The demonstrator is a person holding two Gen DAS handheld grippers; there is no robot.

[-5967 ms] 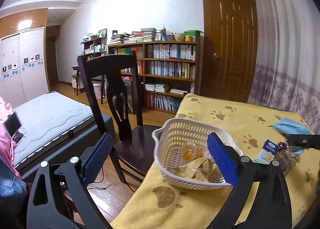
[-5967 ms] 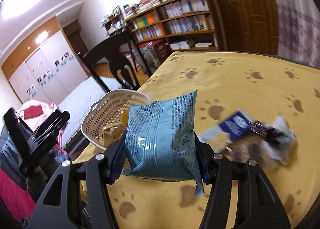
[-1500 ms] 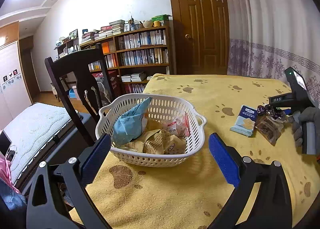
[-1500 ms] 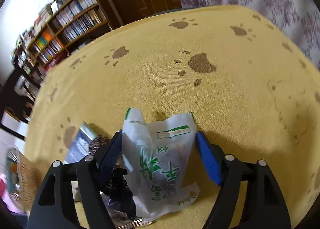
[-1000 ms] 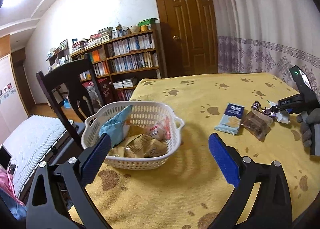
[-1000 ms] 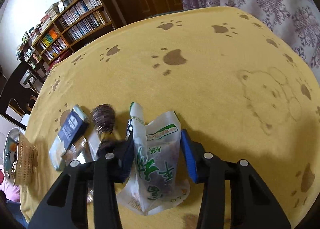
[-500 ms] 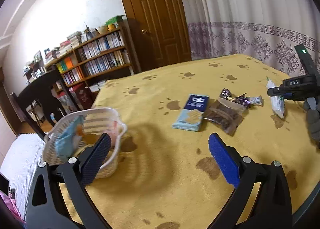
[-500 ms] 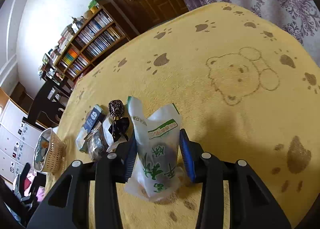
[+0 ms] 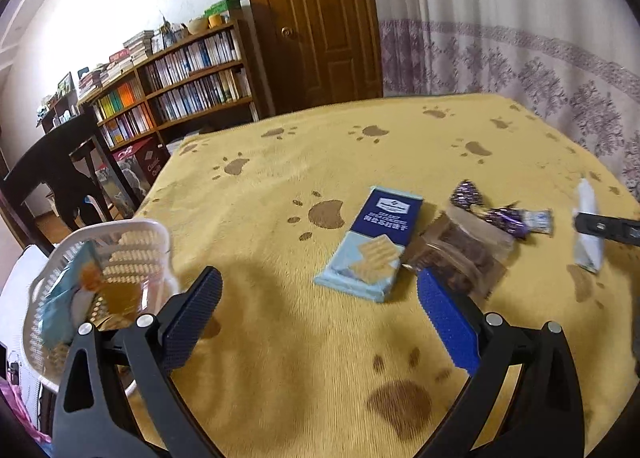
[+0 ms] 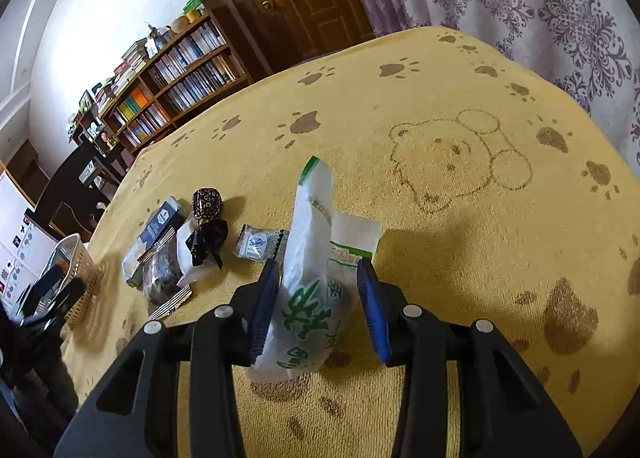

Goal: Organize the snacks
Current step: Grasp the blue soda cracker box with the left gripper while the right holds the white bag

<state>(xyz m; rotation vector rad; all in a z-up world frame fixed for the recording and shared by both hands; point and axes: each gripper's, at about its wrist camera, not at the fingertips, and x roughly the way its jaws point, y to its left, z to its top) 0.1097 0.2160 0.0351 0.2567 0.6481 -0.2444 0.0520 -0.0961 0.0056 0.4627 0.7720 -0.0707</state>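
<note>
Right wrist view is showing the right tool (image 10: 318, 308) squeezing a white snack bag (image 10: 310, 290) with green writing, just above the yellow counter (image 10: 440, 106). To its left, a small candy packet (image 10: 256, 243), a dark purple candy (image 10: 206, 228), a brown snack pack (image 10: 162, 270) and a blue cracker box (image 10: 158, 228) are lying close together. The left tool (image 9: 320, 322) is hanging wide apart, holding nothing. A white basket (image 9: 150, 228) with snacks is sitting at the far left edge.

Yellow tablecloth (image 10: 400, 98) with brown paw prints; white snack bag (image 10: 312, 278) with green lettering.
</note>
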